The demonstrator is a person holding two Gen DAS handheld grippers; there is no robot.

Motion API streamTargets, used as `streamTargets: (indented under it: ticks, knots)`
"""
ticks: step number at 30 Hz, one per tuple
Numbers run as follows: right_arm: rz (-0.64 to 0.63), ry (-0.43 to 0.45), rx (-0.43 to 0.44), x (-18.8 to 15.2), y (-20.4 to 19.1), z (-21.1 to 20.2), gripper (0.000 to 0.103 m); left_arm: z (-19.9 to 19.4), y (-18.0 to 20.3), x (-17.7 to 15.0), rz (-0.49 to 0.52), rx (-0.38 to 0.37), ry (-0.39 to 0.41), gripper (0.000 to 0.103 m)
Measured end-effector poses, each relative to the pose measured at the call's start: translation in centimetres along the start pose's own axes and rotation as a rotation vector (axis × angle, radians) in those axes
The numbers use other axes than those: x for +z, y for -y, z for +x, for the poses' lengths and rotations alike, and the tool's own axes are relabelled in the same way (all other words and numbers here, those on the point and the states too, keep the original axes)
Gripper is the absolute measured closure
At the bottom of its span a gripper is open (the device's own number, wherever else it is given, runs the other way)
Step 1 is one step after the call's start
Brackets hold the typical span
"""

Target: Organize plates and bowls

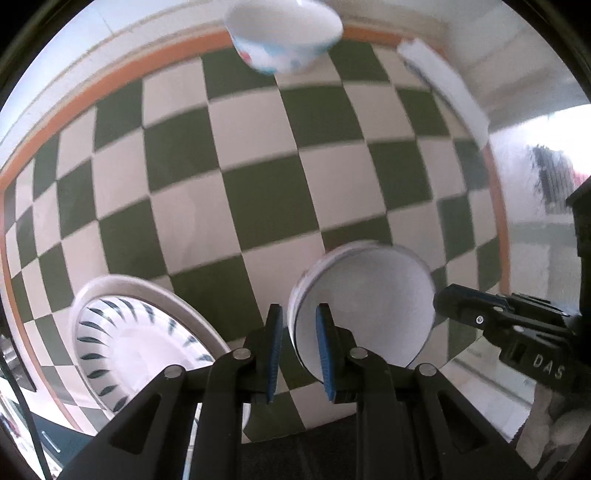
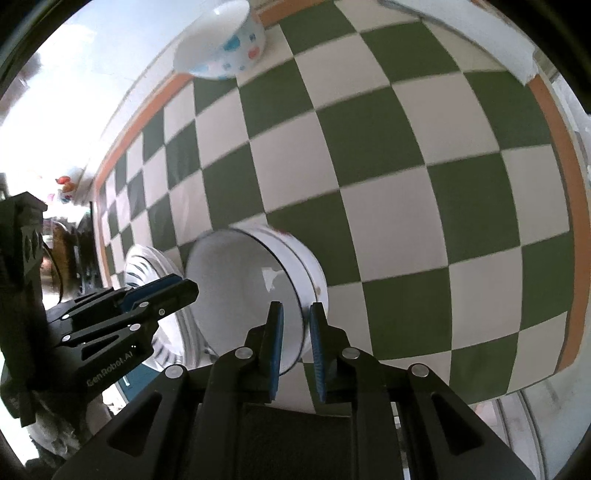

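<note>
Bowl (image 2: pixel 255 291) sits tilted, its near side over the striped plate (image 1: pixel 122 332), near the front of the checked surface (image 1: pixel 258 177). Your left claw (image 1: pixel 299 350) pinches one rim; your right claw (image 2: pixel 296 349) straddles the opposite rim, pads barely apart, grip uncertain. Pull unevenly and the bowl may slip, twist, or knock the plate. A spotted bowl (image 2: pixel 225 44) stands far back.

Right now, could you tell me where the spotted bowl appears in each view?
Left wrist: spotted bowl at top centre, on the cloth's far edge.
Right wrist: spotted bowl at top, left of centre.
Shared landmark: the cloth's orange border beside it.
</note>
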State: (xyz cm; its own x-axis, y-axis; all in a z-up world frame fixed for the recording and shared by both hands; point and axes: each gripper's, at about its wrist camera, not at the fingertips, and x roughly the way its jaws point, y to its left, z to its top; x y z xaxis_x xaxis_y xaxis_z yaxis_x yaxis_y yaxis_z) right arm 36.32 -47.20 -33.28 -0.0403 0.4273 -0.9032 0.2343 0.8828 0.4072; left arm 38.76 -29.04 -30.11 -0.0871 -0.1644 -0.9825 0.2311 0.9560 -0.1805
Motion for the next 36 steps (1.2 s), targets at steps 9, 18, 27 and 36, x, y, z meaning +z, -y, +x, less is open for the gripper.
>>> streamTargets:
  ticks: [9, 18, 27, 36]
  knots:
    - [-0.053, 0.137, 0.064, 7.6, -2.3, -5.2, 0.057, -3.1, -4.2, 7.7, -0.154, -0.037, 0.093, 0.081]
    - [-0.065, 0.192, 0.049, 19.7, -5.0, -3.5, 0.057, -1.0, -8.4, 17.9, -0.297, -0.102, 0.085, 0.081]
    - [-0.047, 0.143, 0.011, 25.1, -5.2, 1.0, 0.057, 2.0, -9.9, 22.1, -0.325, -0.13, 0.042, 0.08]
    - [-0.034, 0.129, -0.034, 26.8, -4.7, 3.0, 0.092, 2.9, -9.3, 23.6, -0.276, -0.139, 0.066, 0.09]
